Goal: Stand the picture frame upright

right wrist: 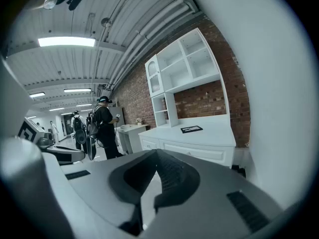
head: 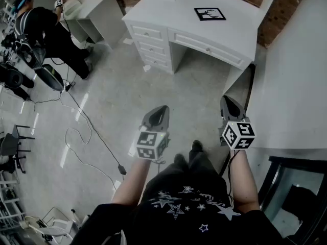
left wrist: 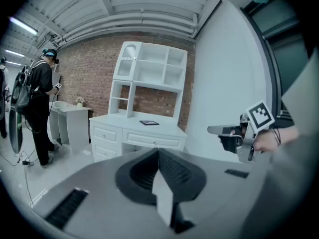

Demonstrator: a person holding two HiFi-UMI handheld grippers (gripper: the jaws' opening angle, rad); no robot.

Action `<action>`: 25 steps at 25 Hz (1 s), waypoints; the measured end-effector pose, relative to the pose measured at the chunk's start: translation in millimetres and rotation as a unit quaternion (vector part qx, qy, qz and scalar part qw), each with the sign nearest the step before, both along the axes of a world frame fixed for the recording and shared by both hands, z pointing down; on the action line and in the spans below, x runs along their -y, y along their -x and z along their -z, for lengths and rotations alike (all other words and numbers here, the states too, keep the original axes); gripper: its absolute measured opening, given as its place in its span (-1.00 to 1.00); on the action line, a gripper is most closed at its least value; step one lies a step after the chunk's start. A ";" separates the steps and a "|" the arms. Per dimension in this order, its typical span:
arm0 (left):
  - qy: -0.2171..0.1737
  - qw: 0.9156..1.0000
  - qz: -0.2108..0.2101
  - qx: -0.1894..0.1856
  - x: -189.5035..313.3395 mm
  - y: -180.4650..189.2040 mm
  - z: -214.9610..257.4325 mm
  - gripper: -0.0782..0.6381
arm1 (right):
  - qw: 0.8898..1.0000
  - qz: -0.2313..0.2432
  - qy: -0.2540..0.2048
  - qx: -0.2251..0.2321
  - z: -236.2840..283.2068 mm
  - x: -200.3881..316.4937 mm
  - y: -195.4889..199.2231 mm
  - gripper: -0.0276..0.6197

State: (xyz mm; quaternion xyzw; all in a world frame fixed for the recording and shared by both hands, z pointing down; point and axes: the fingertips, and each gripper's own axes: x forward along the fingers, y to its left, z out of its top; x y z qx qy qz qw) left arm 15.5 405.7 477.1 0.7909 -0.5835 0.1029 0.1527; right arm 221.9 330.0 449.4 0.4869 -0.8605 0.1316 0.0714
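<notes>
Both the left gripper [head: 159, 114] and the right gripper [head: 229, 105] have their jaws pressed together on nothing, held over the floor well short of the worktop [head: 232, 37]. The picture frame [head: 209, 14] lies flat toward the worktop's back edge. This looks like the approach: next, step closer, open one gripper and lift a frame edge.

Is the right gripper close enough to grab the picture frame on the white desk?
Probably not yet. The picture frame lies flat on the desk, well beyond the right gripper, with a stretch of floor between them. Nothing seems to block the way, so stepping closer should do it.
</notes>
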 end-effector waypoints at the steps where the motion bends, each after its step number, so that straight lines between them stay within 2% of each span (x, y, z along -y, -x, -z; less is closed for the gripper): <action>1: 0.000 1.000 0.000 -0.002 -1.8 1.3 0.4 -0.73 | 1.000 0.001 -0.001 0.000 1.3 -2.4 3.7 -0.87; 7: 0.003 1.000 0.002 -0.014 -9.8 7.8 0.8 -0.73 | 1.000 0.022 -0.001 -0.007 3.9 -15.9 27.0 -0.87; 14: -0.006 1.000 -0.015 -0.018 -8.4 -3.3 6.4 -0.73 | 1.000 0.019 -0.006 -0.010 12.1 -18.2 25.3 -0.87; 20: -0.009 1.000 -0.016 -0.017 -11.8 5.6 10.1 -0.73 | 0.999 0.029 -0.016 -0.011 18.9 -19.2 38.1 -0.87; 25: -0.007 1.000 -0.005 -0.016 -9.6 17.8 14.0 -0.73 | 0.998 0.038 -0.026 0.036 31.2 -11.6 48.1 -0.87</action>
